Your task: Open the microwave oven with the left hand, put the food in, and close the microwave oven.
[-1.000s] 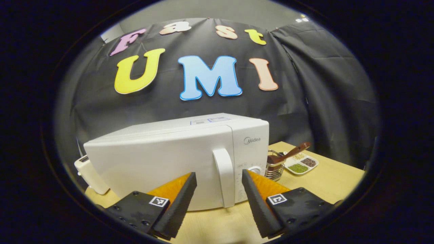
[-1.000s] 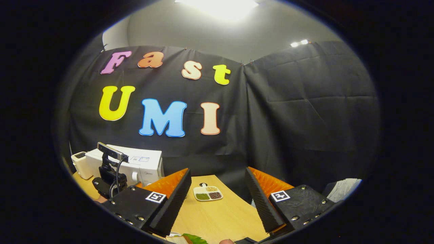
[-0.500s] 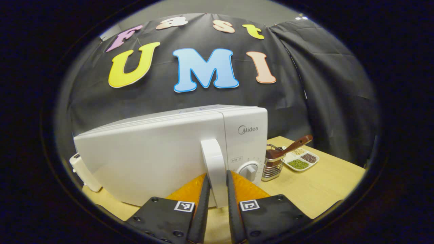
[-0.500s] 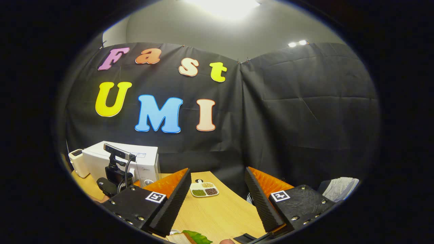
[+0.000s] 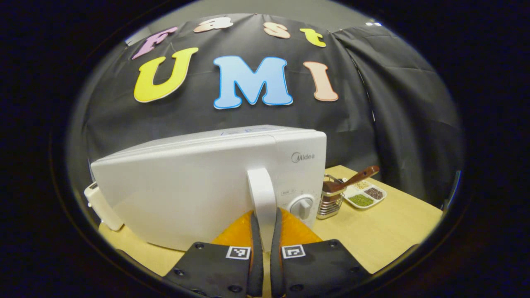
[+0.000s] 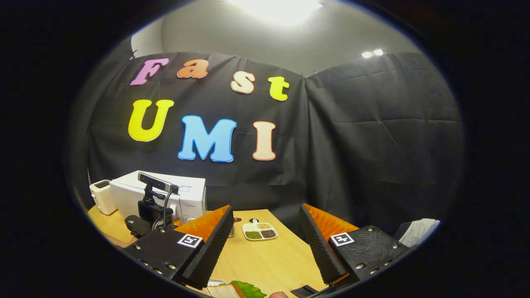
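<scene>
Left gripper [image 5: 263, 244] clamped on the white vertical door handle [image 5: 262, 198] of the white boxy microwave oven [image 5: 198, 186], door closed, at the wooden bench's [image 5: 385, 231] rear left. Right gripper [image 6: 265, 244] gapes wide, empty; its view adds green-leafed food [image 6: 246, 289] at the near edge.

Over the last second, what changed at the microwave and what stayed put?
The left tongs went from wide open and short of the microwave to shut on its door handle, both fingers pressing its sides. The door looks closed as before. The right tongs stay open and idle over the table, and the divided dish and utensil holder have not moved.
</scene>
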`<state>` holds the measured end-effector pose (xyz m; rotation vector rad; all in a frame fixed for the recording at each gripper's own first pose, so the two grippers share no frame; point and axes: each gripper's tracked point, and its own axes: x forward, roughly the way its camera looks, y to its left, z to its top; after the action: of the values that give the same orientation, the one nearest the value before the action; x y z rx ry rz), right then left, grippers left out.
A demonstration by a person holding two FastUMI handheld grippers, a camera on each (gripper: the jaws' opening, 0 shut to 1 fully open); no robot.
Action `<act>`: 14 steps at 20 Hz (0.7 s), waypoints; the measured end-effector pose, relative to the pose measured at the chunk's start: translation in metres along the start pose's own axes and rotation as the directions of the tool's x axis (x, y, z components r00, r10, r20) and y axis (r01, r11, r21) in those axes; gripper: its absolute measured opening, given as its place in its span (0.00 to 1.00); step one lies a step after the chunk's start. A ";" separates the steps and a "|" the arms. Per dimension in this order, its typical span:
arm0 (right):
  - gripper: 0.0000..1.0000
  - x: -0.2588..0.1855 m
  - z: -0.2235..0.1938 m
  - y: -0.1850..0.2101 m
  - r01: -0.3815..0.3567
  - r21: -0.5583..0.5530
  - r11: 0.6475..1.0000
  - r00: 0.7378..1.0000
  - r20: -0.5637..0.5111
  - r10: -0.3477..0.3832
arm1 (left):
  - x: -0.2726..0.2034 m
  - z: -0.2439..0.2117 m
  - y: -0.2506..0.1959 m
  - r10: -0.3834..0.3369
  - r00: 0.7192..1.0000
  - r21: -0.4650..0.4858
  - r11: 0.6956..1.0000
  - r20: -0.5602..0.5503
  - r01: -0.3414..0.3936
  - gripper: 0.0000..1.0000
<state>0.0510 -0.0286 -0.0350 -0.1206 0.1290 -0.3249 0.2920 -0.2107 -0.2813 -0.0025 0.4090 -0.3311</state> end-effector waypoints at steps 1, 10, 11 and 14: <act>0.96 0.001 0.001 0.001 -0.014 0.006 1.000 1.000 0.008 0.014 | -0.017 0.002 0.000 0.004 0.999 0.007 1.000 0.046 -0.004 0.14; 0.96 -0.007 0.008 0.028 -0.233 0.035 0.972 0.971 0.059 0.231 | -0.096 -0.023 0.014 0.053 0.998 0.014 0.998 0.017 -0.053 0.13; 0.96 -0.011 0.009 0.028 -0.257 0.037 0.966 0.965 0.064 0.255 | -0.106 -0.025 0.017 0.065 0.998 0.010 0.998 0.016 -0.065 0.13; 0.96 -0.021 0.005 0.026 -0.323 0.048 0.945 0.945 0.067 0.320 | -0.130 -0.034 0.026 0.104 0.995 0.007 0.995 0.003 -0.104 0.13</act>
<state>0.0398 0.0034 -0.0314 -0.0497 0.0794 0.0020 0.1743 -0.1425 -0.2636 0.0252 0.4039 -0.2296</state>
